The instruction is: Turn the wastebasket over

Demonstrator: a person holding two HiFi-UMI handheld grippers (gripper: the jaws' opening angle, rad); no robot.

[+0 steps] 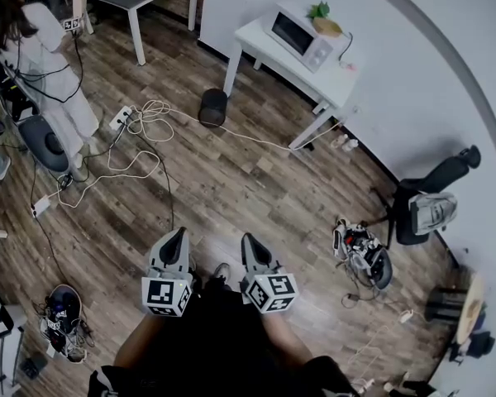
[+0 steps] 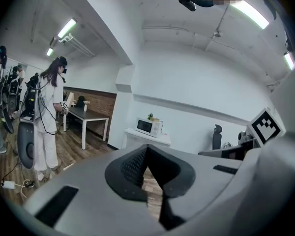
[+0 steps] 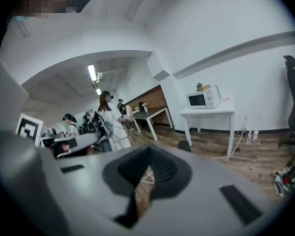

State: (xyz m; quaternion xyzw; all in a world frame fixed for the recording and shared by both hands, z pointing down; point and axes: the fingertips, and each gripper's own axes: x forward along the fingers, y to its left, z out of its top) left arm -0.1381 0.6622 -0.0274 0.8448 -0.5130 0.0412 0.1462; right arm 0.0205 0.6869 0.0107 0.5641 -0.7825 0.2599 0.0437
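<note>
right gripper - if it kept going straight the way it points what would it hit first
Probably the wooden floor: the right gripper tilts slightly down and only floor and a white cable show past its shut tongs. The black wastebasket sits just right of that line; depth unclear.

Bright, even indoor light, with a strong fisheye bend in every view.
Ceiling tube lights (image 2: 68, 27) glare at the upper left and upper right of the left gripper view. Shadows on the wooden floor (image 1: 231, 180) are faint, the frame corners go black, and the right gripper (image 3: 148, 154) looks soft and blurred up close.
</note>
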